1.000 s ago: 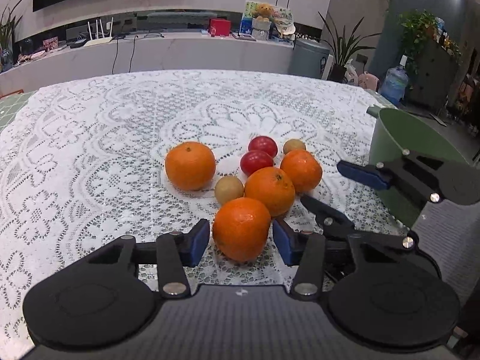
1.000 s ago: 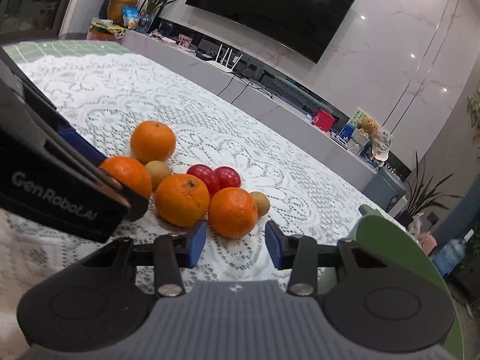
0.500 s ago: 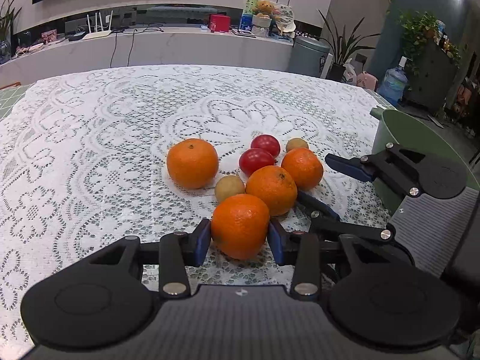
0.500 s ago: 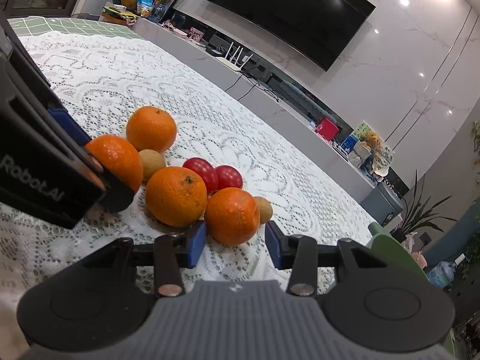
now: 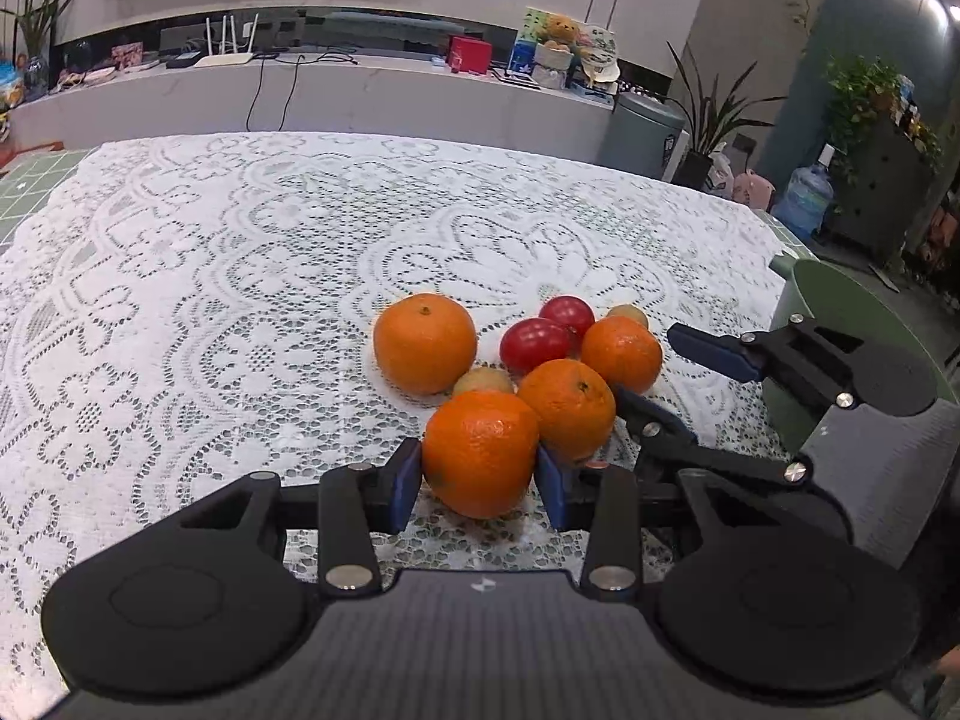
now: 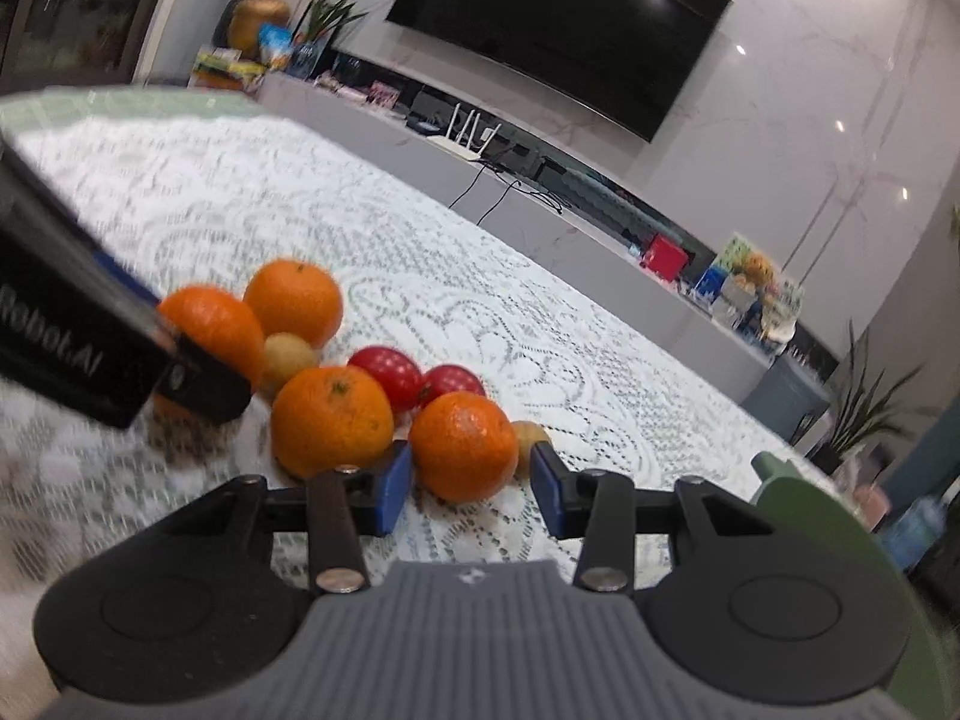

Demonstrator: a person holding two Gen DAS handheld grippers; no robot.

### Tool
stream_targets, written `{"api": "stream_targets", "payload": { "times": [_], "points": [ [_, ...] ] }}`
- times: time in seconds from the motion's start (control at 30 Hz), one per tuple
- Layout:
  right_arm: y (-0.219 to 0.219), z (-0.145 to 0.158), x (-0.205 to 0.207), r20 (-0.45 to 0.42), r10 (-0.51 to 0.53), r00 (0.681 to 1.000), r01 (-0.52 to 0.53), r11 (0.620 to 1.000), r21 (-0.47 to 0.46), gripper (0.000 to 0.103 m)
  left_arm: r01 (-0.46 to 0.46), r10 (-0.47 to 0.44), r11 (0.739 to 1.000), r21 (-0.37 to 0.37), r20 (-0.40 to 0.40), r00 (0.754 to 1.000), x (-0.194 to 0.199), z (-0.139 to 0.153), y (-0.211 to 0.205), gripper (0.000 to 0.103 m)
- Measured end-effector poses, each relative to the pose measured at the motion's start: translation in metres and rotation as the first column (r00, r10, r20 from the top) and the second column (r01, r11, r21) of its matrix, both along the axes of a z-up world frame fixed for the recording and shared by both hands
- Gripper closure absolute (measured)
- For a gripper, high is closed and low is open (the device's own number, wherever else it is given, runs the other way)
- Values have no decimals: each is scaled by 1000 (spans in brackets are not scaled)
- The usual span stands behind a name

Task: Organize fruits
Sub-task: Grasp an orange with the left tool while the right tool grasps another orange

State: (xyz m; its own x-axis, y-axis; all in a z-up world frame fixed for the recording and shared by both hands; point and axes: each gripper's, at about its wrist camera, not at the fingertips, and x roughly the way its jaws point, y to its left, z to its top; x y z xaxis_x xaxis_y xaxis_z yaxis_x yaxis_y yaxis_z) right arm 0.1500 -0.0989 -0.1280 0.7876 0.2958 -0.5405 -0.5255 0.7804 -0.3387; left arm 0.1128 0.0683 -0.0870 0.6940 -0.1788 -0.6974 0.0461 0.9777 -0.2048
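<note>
With the left gripper clenched on the nearest orange and the right gripper released around its neighbour, lift straight up toward the green bucket.

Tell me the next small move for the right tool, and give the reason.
Probably close the right tool on the far-right round orange mandarin. Its blue pads sit on either side of that fruit with gaps still showing, so it is open. The left tool already pinches the nearest round orange mandarin, and the green bucket waits at the right.
</note>
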Motion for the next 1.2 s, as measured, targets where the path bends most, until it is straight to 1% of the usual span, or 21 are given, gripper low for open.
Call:
{"api": "stream_targets", "payload": {
  "times": [0.1,0.2,0.33,0.67,0.9,0.97,1.2],
  "points": [
    [-1,4,4,-33,-16,999,18,998,59,62,-4,4,1000,2,1,1000,0,0,1,57],
    [-2,4,11,-68,-28,997,34,995,90,62,-6,6,1000,0,-2,1000,1,0,2,57],
    [-3,4,18,-119,-49,992,65,989,134,58,-5,5,1000,4,-4,1000,1,-1,2,57],
    [-4,3,26,-167,-59,984,87,982,165,60,-2,2,1000,19,-17,1000,3,-5,1,57],
    [-4,4,25,-167,-61,984,89,983,162,62,6,-5,999,34,-31,1000,2,-6,-1,57],
    [-4,6,23,-154,-67,986,92,983,159,63,8,-6,999,40,-44,999,2,-9,0,58],
    [-6,21,11,-106,-55,993,71,985,156,63,8,-7,998,58,-23,1000,-3,-7,-2,61]
  ]
}}
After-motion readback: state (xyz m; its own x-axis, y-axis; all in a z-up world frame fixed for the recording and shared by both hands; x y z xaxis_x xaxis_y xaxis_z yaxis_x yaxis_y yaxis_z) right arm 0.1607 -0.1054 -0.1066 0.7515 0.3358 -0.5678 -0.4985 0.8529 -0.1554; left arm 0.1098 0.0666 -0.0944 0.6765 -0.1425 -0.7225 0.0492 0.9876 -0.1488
